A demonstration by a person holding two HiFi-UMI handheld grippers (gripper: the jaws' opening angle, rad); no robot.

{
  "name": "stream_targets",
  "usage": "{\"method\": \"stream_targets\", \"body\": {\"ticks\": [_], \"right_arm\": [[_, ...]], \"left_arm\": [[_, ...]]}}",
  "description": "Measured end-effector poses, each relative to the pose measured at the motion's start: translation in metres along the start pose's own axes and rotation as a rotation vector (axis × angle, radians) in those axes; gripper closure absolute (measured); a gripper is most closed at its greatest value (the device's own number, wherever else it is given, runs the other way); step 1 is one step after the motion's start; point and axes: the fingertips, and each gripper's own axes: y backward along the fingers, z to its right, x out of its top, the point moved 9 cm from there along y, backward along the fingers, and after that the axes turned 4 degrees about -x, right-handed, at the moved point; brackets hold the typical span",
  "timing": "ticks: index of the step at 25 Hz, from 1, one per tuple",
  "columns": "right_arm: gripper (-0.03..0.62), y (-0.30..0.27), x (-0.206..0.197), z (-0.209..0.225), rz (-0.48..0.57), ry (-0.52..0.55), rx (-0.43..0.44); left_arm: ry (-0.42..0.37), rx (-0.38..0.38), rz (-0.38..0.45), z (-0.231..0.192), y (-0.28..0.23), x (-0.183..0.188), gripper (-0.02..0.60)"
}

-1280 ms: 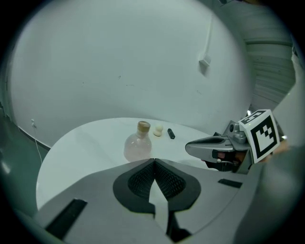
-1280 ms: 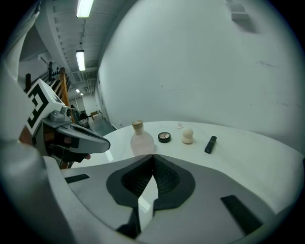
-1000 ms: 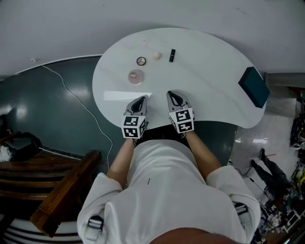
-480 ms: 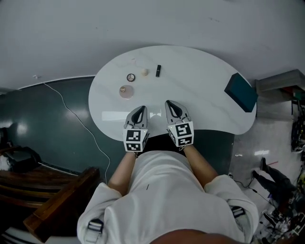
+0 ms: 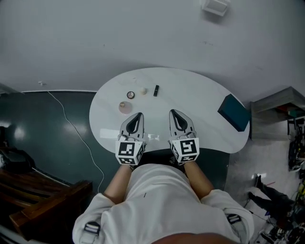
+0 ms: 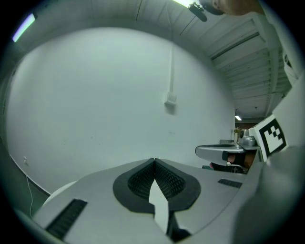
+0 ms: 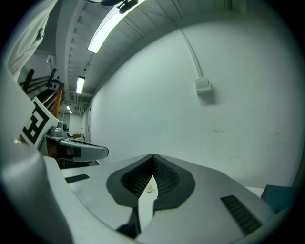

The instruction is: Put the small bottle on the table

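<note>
A small dark bottle (image 5: 156, 90) lies at the far side of the white table (image 5: 200, 100), next to a cream ball (image 5: 143, 90), a dark ring (image 5: 130, 95) and a pinkish round piece (image 5: 125, 106). My left gripper (image 5: 138, 116) and right gripper (image 5: 173, 113) hover side by side over the table's near edge, well short of the bottle. Both are shut and hold nothing. In the left gripper view the left gripper (image 6: 153, 162) points at the bare wall. In the right gripper view the right gripper (image 7: 152, 158) does too, and a cream speck (image 7: 149, 188) shows below the tips.
A teal box (image 5: 233, 112) lies at the table's right end. A white cable (image 5: 71, 126) runs over the dark floor on the left, with wooden furniture (image 5: 33, 205) at the lower left. A white box (image 5: 215, 5) sits on the wall behind the table.
The head view has pulled back and tilted up, so the table looks smaller and more wall shows. Both grippers stay shut over the near edge, now a little further apart.
</note>
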Motion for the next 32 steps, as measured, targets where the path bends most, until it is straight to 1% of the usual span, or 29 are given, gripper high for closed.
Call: {"method": "stream_targets", "body": {"ticks": [4,8,12,15,21,26,32], "right_arm": [[0.597,0.013,0.026,0.013,0.053,0.039,-0.02],[0.597,0.022,0.038,0.02,0.092,0.046,-0.04],[0.597,0.029,0.039,0.023,0.092,0.043,-0.051],[0.597,0.033,0.04,0.022,0.098,0.043,-0.053],[0.597,0.039,0.038,0.019,0.104,0.047,-0.048],[0.597,0.042,0.036,0.016,0.097,0.043,-0.047],[0.597,0.044,0.04,0.013,0.103,0.067,-0.028]], "left_arm": [[0.0,0.001,0.067,0.007,0.003,0.027,0.569],[-0.015,-0.007,0.112,0.015,0.002,0.04,0.569],[-0.026,-0.039,0.115,0.03,0.001,0.041,0.569],[-0.045,-0.045,0.118,0.036,0.004,0.042,0.569],[-0.073,-0.022,0.123,0.037,0.01,0.043,0.569],[-0.067,-0.01,0.113,0.038,0.016,0.039,0.57],[-0.069,0.014,0.113,0.035,0.021,0.04,0.569]]}}
